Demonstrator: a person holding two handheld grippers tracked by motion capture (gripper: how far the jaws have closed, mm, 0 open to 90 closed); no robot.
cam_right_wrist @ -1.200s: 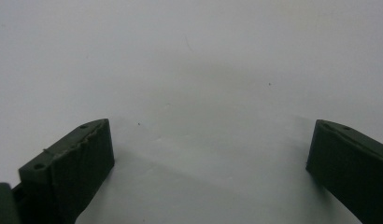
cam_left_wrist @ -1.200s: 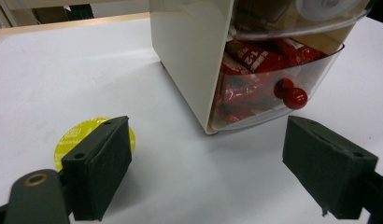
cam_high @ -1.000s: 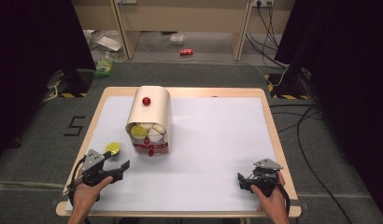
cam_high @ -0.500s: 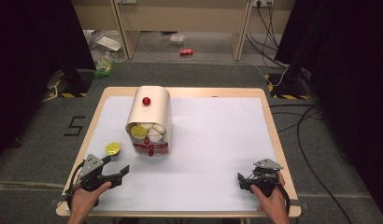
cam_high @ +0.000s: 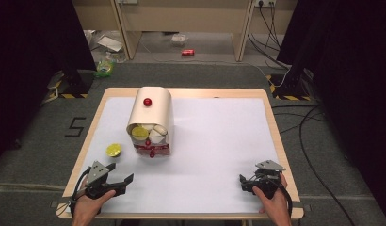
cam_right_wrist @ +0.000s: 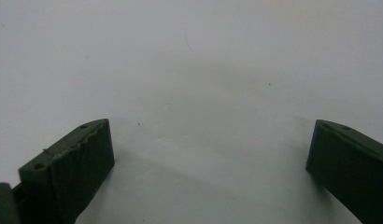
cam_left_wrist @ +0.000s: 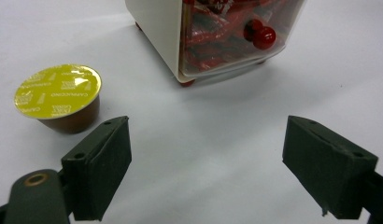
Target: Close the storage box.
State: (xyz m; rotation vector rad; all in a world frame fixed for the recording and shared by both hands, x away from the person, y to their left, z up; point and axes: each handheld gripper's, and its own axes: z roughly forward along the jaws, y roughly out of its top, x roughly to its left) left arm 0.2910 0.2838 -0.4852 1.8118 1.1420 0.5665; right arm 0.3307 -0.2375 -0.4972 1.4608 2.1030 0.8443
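Note:
A yellow-lidded coffee capsule (cam_high: 114,149) (cam_left_wrist: 59,91) stands alone on the white table cover, left of a cream dispenser (cam_high: 151,117). The dispenser has a red knob on top and several capsules in its open front. Below them is a clear drawer (cam_left_wrist: 227,42) full of red packets, with a red knob (cam_left_wrist: 264,37). My left gripper (cam_high: 126,183) (cam_left_wrist: 206,154) is open and empty near the front left edge, a short way back from the capsule. My right gripper (cam_high: 242,181) (cam_right_wrist: 210,154) rests open at the front right over bare cover.
The white cover (cam_high: 214,141) lies over a wooden table (cam_high: 276,136), which stands on grey carpet. Cables (cam_high: 318,117) trail on the floor to the right. Litter and a red can (cam_high: 187,52) lie beyond the far edge.
My left gripper has drawn back toward the near edge, away from the yellow capsule, which stays where it was. The right gripper has not moved.

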